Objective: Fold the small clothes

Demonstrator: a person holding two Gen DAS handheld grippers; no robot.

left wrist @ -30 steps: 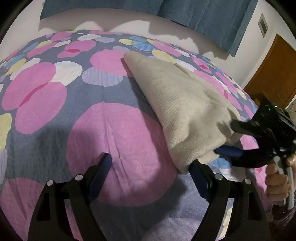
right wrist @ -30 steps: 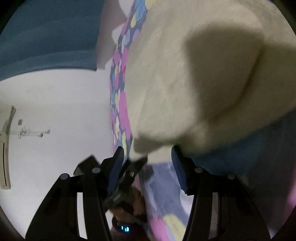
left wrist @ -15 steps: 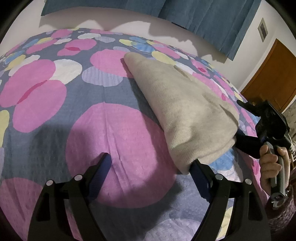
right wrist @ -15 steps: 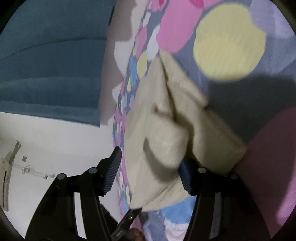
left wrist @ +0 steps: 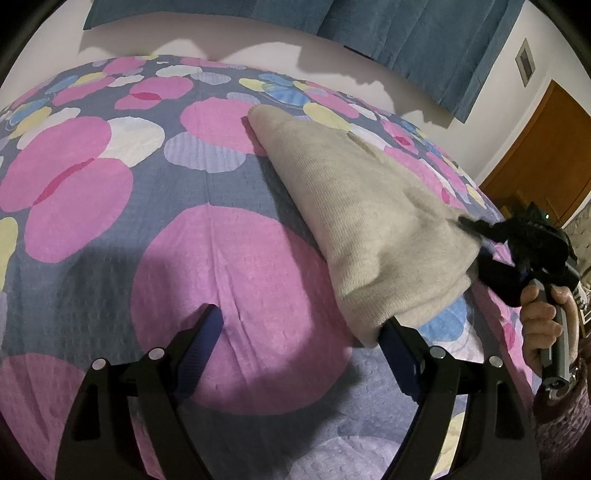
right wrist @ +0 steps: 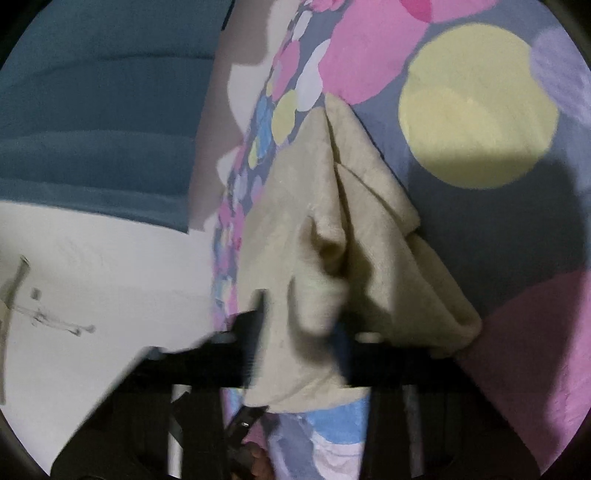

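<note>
A beige knitted garment [left wrist: 369, 206] lies folded in a long strip on the flowery bedspread [left wrist: 110, 184]. My left gripper [left wrist: 299, 319] hovers open and wide over a pink circle; its right finger [left wrist: 397, 343] touches the garment's near corner, and nothing sits between the fingers. At the right, my right gripper [left wrist: 476, 240] is shut on the garment's right edge and holds that end raised. In the right wrist view the gripper [right wrist: 299, 317] is blurred, with the garment [right wrist: 332, 184] bunched between its fingers.
A hand [left wrist: 543, 321] holds the right gripper's handle past the bed's right side. Blue curtains [left wrist: 424, 33] hang on the white wall behind the bed. A brown wooden door [left wrist: 543, 155] stands at the far right.
The right gripper's jaws went from apart around the garment's edge to shut on it. That end of the garment has drawn to the right and lifted. The left gripper has not moved.
</note>
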